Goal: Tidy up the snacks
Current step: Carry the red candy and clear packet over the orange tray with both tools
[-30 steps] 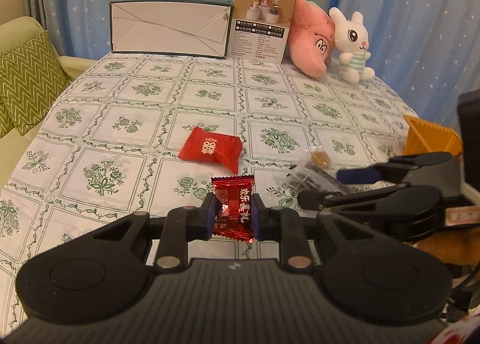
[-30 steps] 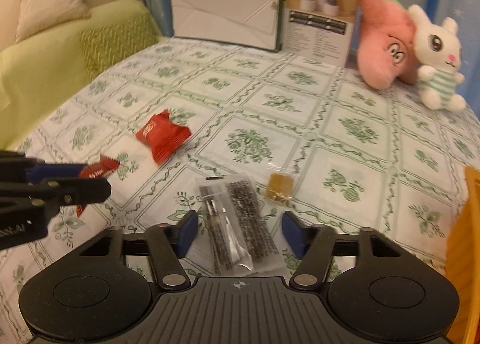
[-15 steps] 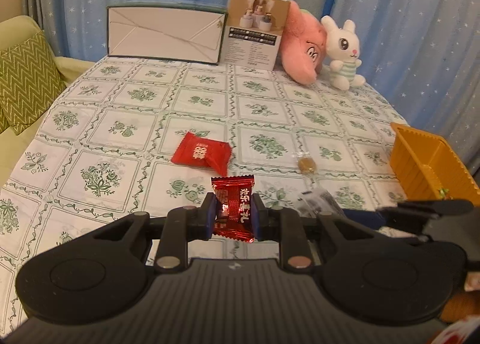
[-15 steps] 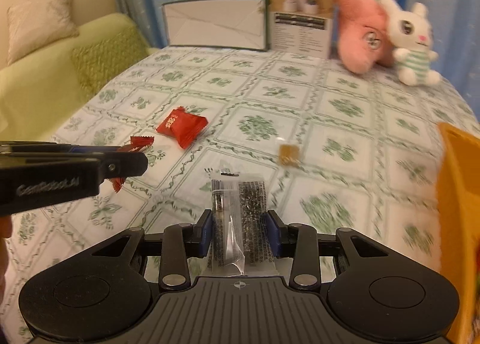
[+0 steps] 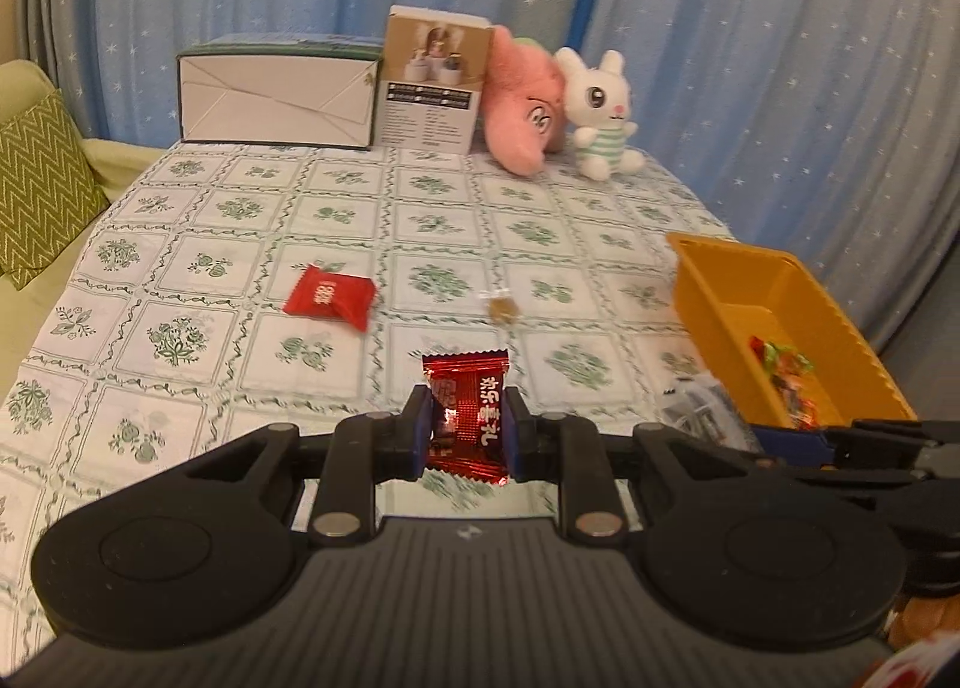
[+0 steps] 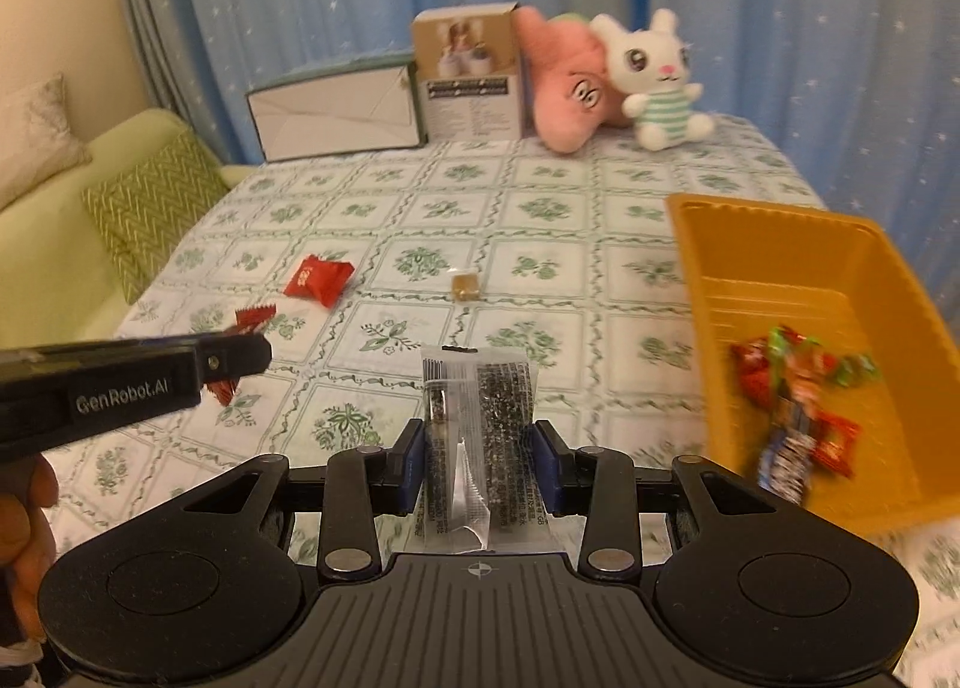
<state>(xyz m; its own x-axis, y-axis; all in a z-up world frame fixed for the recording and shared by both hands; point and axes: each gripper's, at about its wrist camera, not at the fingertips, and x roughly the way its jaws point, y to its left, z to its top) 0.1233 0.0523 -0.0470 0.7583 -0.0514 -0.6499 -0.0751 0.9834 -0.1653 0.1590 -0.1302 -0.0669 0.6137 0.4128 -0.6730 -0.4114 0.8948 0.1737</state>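
The orange tray (image 6: 774, 244) sits at the right of the table (image 5: 420, 232), holding a small heap of wrapped sweets (image 6: 792, 406) at its near end. The left gripper (image 5: 465, 436) pinches a dark red candy (image 5: 467, 409). The right gripper (image 6: 480, 463) clamps a clear packet (image 6: 480, 424). A red packet (image 5: 330, 297) and a small brown sweet (image 5: 503, 307) lie mid-table.

**Table layout**

At the far edge of the table (image 5: 540, 244) stand a flat box (image 5: 276, 100), a tall box (image 5: 433, 79), a plush (image 5: 525, 106) and a bunny (image 5: 602, 115), left to right. Mid-table a packet (image 5: 330, 297) lies left of a small sweet (image 5: 503, 307). The tray (image 5: 780, 292) sits right, sweets (image 6: 792, 406) in it
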